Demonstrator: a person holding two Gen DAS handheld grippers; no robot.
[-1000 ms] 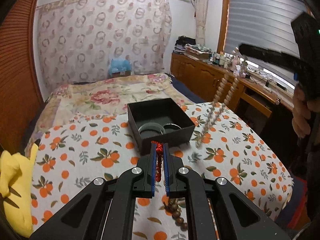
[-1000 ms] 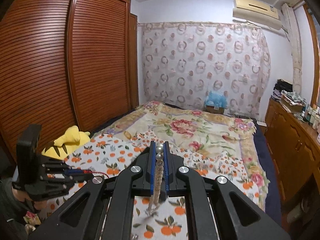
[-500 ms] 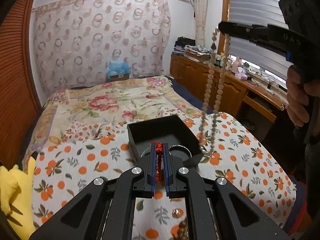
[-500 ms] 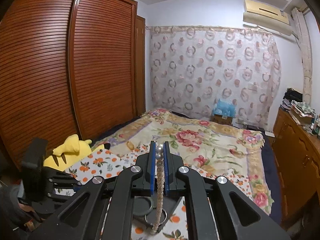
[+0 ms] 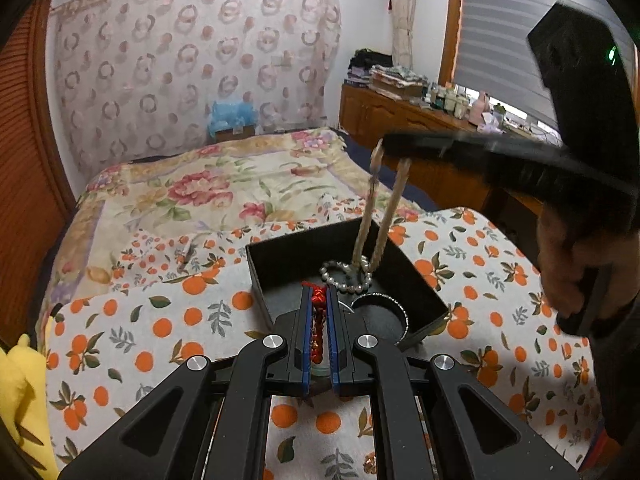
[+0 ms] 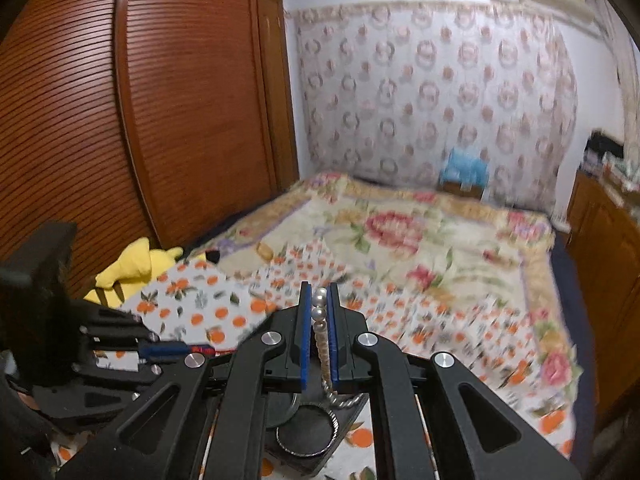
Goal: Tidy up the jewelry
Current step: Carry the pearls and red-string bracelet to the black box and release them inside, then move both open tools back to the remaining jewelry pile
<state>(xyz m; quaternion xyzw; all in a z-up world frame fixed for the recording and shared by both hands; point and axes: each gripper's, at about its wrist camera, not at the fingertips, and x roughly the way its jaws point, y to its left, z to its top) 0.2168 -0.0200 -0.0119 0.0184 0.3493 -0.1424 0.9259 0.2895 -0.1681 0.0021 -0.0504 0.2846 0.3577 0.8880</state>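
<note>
A black open box (image 5: 420,280) sits on the orange-print cloth (image 5: 160,320) on the bed. My right gripper (image 6: 319,300) is shut on a pearl necklace (image 6: 320,316); in the left wrist view the gripper (image 5: 384,148) is above the box and the necklace (image 5: 380,216) hangs into it, its lower end coiled on the box floor (image 5: 346,276). Metal bangles (image 5: 380,312) lie in the box, also seen in the right wrist view (image 6: 308,428). My left gripper (image 5: 319,296) is shut on a red knotted cord (image 5: 318,320) just before the box's near wall.
A yellow plush toy (image 5: 20,392) lies at the cloth's left edge, also in the right wrist view (image 6: 132,268). A floral quilt (image 5: 200,200) covers the bed behind. A wooden cabinet (image 5: 400,120) with clutter stands right; a wooden wardrobe (image 6: 140,120) stands left.
My right gripper has moved over the box and come down, so the pearl necklace's lower end now coils inside it. My left gripper has moved closer to the box with the red cord.
</note>
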